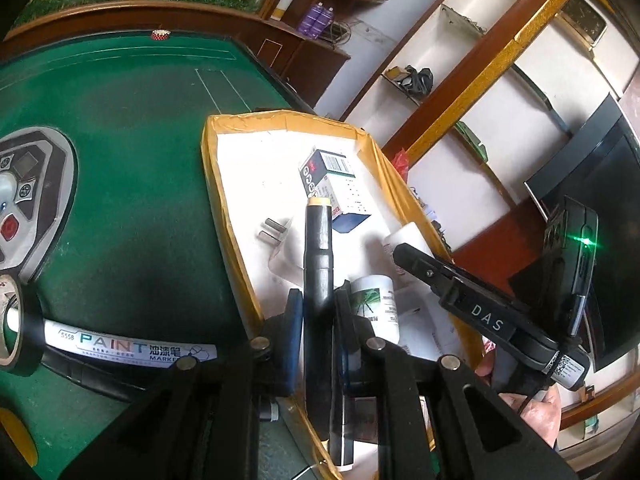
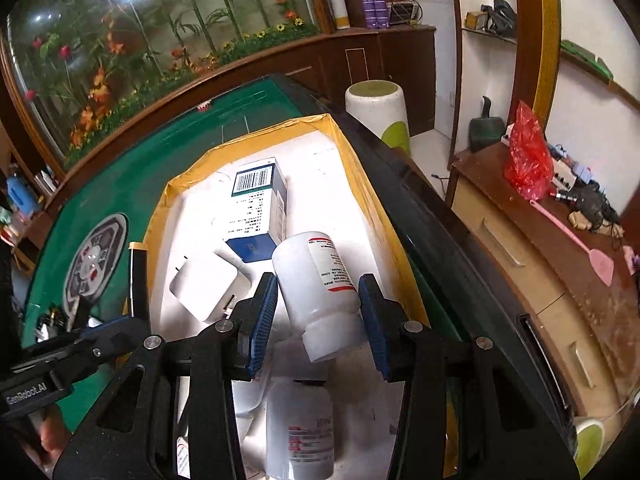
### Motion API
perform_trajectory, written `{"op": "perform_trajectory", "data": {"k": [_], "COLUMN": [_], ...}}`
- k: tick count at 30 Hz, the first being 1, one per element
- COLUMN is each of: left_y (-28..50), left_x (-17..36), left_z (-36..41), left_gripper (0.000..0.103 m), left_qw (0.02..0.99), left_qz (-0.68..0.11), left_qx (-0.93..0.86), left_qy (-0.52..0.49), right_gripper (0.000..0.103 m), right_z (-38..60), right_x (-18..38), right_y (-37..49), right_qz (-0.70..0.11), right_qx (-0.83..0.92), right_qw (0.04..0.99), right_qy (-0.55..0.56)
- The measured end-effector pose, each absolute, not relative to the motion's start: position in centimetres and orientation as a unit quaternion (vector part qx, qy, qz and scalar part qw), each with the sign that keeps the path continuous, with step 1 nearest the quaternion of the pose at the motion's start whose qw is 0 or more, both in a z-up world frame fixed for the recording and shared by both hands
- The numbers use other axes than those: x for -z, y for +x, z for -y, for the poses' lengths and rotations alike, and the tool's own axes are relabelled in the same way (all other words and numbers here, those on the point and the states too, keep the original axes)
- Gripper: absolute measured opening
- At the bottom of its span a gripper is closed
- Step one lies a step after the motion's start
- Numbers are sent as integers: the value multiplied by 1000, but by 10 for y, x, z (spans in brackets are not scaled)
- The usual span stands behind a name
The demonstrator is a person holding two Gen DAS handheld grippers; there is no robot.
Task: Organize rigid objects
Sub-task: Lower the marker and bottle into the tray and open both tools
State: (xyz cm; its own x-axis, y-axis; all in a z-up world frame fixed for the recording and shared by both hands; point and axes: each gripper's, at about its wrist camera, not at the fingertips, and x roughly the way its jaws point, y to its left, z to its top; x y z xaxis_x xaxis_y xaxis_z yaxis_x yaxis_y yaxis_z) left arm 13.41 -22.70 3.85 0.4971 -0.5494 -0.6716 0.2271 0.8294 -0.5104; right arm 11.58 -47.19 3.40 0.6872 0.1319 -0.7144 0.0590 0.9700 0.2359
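Note:
My left gripper (image 1: 318, 312) is shut on a black pen-like tube with a tan tip (image 1: 318, 256), held over the near edge of a yellow-rimmed white tray (image 1: 224, 216). My right gripper (image 2: 318, 320) has its blue pads on both sides of a white pill bottle (image 2: 316, 280), tilted cap toward me, over the same tray (image 2: 360, 184). In the tray lie a blue and white barcode box (image 2: 258, 204), a white plug adapter (image 2: 204, 284), another white bottle (image 2: 300, 432) and two small metal pieces (image 1: 272, 230). The right gripper also shows in the left wrist view (image 1: 472, 312).
The tray sits on a green felt table (image 1: 132, 160) with a control panel (image 1: 24, 196). A white paint marker (image 1: 120, 346) and a roll of black tape (image 1: 16, 332) lie on the felt at left. A wooden cabinet (image 2: 540, 264) stands right of the table.

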Motion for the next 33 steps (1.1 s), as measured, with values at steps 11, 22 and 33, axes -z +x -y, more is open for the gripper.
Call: {"op": "perform_trajectory", "data": {"k": [11,22,33], "left_y": [132,121,96], "left_x": [-37,-49,-66], "left_z": [233,228,214], "left_gripper": [15,17,39], "left_qw": [845,847,862], "left_qz": [-446,-437,-411], "left_qx": [233,234,229], "left_qy": [-181,-191,-187], "right_gripper": [43,43,43], "right_z": [464,457,431], "right_x": [-34,-62,-67], "right_y": [115,64,14], "right_qz": [-402,-340,-316], "right_qx": [-12,-20,-62], "right_qw": [910,930,931], "right_qy": [99,135,171]}}
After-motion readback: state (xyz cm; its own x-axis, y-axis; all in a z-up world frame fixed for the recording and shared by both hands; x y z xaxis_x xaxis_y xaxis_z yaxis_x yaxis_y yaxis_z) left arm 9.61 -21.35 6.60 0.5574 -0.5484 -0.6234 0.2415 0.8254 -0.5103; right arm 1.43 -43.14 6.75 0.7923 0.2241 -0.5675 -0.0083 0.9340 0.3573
